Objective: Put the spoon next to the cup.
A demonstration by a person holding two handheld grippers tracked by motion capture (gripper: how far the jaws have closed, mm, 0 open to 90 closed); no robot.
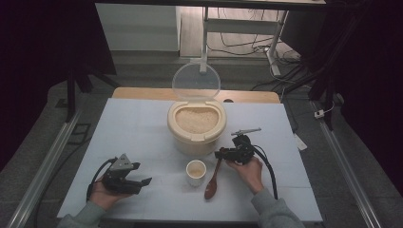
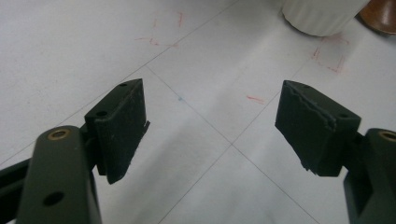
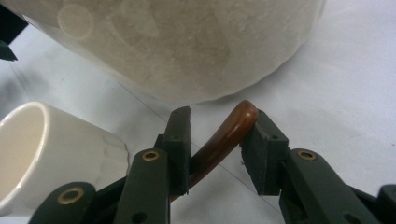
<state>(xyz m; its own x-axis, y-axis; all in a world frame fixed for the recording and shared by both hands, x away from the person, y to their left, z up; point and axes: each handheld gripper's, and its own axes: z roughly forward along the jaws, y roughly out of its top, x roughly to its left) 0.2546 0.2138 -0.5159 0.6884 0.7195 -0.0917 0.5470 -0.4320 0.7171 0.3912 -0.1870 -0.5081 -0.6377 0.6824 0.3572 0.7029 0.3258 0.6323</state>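
Setting: a lab or recording bay, not a home kitchen. You sit at a white sheet-covered table (image 1: 142, 137) ruled in a faint grid with red corner marks (image 2: 331, 58) drawn on it. Black curtains (image 1: 43, 57) hang at both sides, metal rails (image 1: 52, 156) run along the floor, loose cables (image 1: 242, 45) trail past a desk frame (image 1: 237, 23) behind.

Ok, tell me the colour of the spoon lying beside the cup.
Glossy reddish brown, like wood; the spoon shows best in the right gripper view.
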